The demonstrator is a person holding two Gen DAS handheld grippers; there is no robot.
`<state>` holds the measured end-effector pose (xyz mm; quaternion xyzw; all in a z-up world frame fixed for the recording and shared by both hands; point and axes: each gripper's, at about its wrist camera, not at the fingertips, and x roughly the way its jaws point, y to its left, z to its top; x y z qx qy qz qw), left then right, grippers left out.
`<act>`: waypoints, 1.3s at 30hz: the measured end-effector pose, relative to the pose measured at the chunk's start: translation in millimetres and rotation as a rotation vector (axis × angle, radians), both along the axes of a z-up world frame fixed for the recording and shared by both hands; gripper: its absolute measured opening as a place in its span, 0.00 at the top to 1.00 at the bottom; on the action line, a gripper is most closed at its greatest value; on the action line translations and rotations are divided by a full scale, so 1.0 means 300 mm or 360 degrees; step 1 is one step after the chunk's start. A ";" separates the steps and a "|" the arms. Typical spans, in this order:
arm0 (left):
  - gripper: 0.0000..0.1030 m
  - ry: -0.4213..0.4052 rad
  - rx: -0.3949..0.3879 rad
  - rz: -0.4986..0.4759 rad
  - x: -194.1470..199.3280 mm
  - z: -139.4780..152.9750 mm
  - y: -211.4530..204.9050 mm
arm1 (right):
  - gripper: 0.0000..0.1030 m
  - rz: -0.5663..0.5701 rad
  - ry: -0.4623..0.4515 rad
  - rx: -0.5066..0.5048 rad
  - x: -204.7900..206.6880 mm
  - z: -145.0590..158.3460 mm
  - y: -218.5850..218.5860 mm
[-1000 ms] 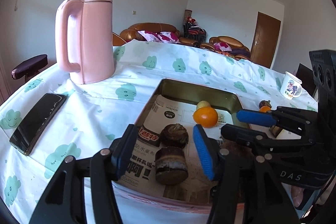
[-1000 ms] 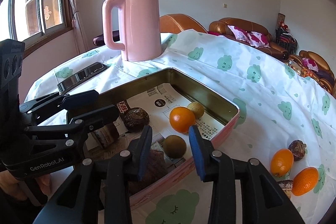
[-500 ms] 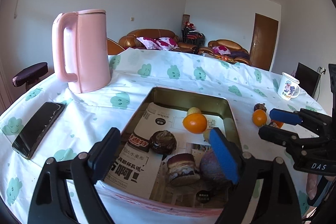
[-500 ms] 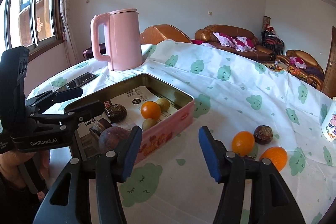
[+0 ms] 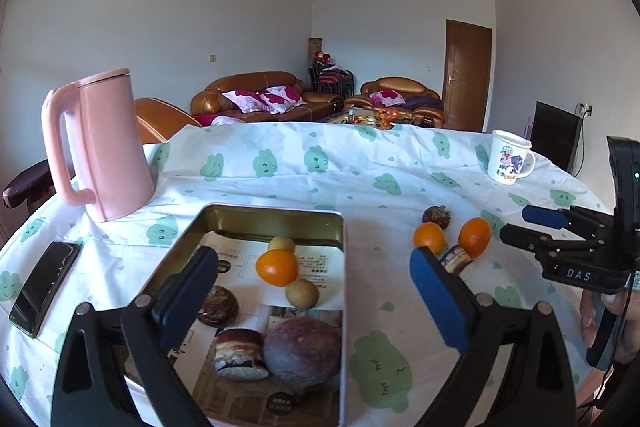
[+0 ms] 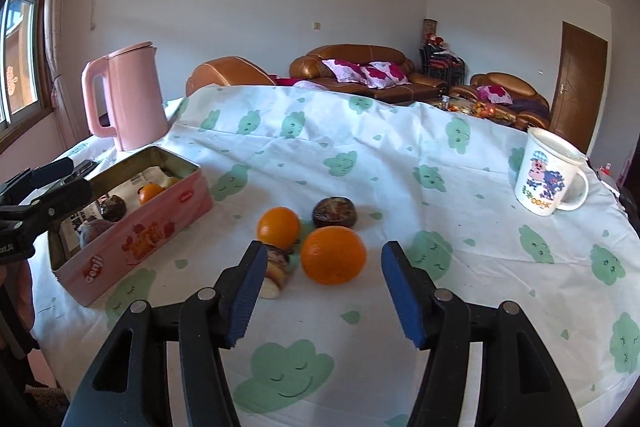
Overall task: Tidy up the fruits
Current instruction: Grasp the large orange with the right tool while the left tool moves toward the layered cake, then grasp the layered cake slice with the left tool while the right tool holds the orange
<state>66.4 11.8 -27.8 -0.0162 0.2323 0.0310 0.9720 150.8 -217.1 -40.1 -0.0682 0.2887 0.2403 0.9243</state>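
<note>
On a table under a cloud-print cloth, a pink tin lined with printed paper holds 1 orange, 2 small yellowish fruits, 2 dark round fruits, a cut piece and a big purple fruit. Over the tin hangs the left gripper, its jaws opening wide with nothing clamped. Beside the tin, the right gripper is opening too, empty, just short of a large orange. Near it lie a smaller orange, a dark fruit and a cut piece. A pink kettle and a mug stand farther back.
</note>
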 end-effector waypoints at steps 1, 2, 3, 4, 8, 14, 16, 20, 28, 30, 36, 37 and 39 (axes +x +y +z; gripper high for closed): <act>0.04 0.0005 0.0010 -0.0024 0.010 0.002 -0.026 | 0.40 -0.0019 0.0014 0.0007 0.011 -0.004 -0.012; 0.04 0.0009 0.0021 -0.0046 0.021 0.003 -0.052 | 0.40 -0.0031 0.0030 0.0019 0.023 -0.008 -0.021; 0.04 0.0011 0.0033 -0.0072 0.033 0.004 -0.077 | 0.40 -0.0038 0.0051 0.0035 0.035 -0.010 -0.026; 0.04 0.0014 0.0049 -0.0094 0.045 0.003 -0.101 | 0.40 -0.0038 0.0075 0.0047 0.046 -0.012 -0.027; 0.04 0.0046 0.0134 -0.0117 0.105 -0.008 -0.170 | 0.40 -0.0010 0.0144 0.0064 0.086 -0.019 0.008; 0.04 0.0079 0.0088 -0.0108 0.139 -0.023 -0.163 | 0.40 -0.0003 0.0260 0.0044 0.144 -0.057 0.070; 0.04 0.0085 0.0072 -0.0114 0.143 -0.026 -0.161 | 0.40 -0.0013 0.0334 0.0033 0.166 -0.077 0.074; 0.04 0.0104 0.0039 -0.0150 0.157 -0.033 -0.175 | 0.53 -0.0016 0.0355 0.0081 0.158 -0.078 0.046; 0.05 0.0204 -0.0014 -0.0293 0.216 -0.064 -0.269 | 0.53 -0.0217 0.0210 0.0098 0.112 -0.039 -0.078; 0.12 0.0271 -0.0009 -0.0327 0.240 -0.082 -0.294 | 0.53 -0.0228 0.0217 0.0142 0.114 -0.037 -0.097; 0.36 0.0448 -0.0046 -0.0413 0.310 -0.125 -0.341 | 0.53 -0.0227 0.0217 0.0133 0.115 -0.036 -0.095; 0.39 0.0484 -0.0044 -0.0429 0.323 -0.134 -0.348 | 0.53 -0.0223 0.0217 0.0131 0.114 -0.036 -0.094; 0.45 0.0567 -0.0041 -0.0444 0.343 -0.157 -0.357 | 0.53 -0.0222 0.0229 0.0129 0.117 -0.040 -0.094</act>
